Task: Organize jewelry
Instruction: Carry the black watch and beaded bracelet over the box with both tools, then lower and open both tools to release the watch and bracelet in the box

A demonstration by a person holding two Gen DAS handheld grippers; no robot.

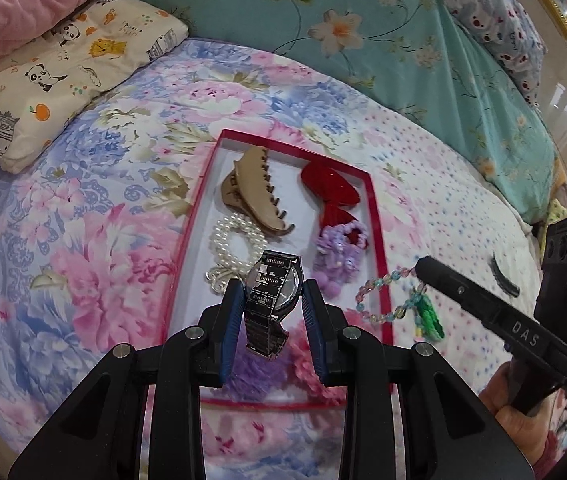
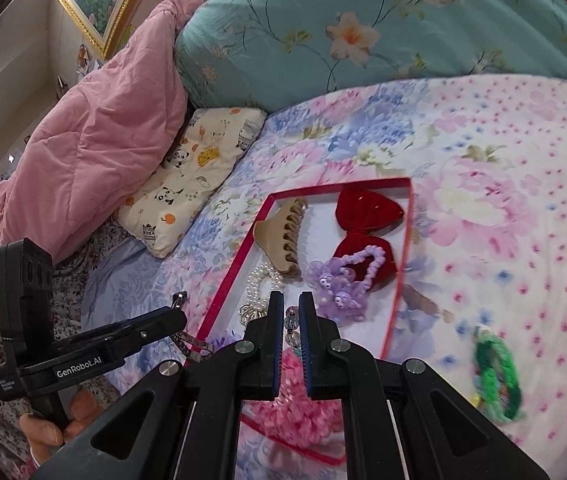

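Note:
A red-rimmed white tray (image 1: pixel 379 240) lies on the bed, also in the right wrist view (image 2: pixel 243 248). It holds a tan claw clip (image 1: pixel 255 196), a red bow (image 1: pixel 329 186), a pearl bracelet (image 1: pixel 225 246), a purple hair tie (image 1: pixel 339 252) and fluffy scrunchies (image 2: pixel 299 416). My left gripper (image 1: pixel 273 300) is shut on a dark metal watch (image 1: pixel 273 284) above the tray's near end. My right gripper (image 2: pixel 291 316) is shut on a pastel bead bracelet (image 1: pixel 379 292) with a green tassel (image 1: pixel 429 316), held at the tray's right rim.
A floral sheet (image 1: pixel 83 280) covers the bed. A cartoon-print pillow (image 1: pixel 55 76), a pink quilt (image 2: pixel 83 128) and a teal floral duvet (image 1: pixel 403 40) lie at the back. A green braided band (image 2: pixel 497 372) lies on the sheet right of the tray.

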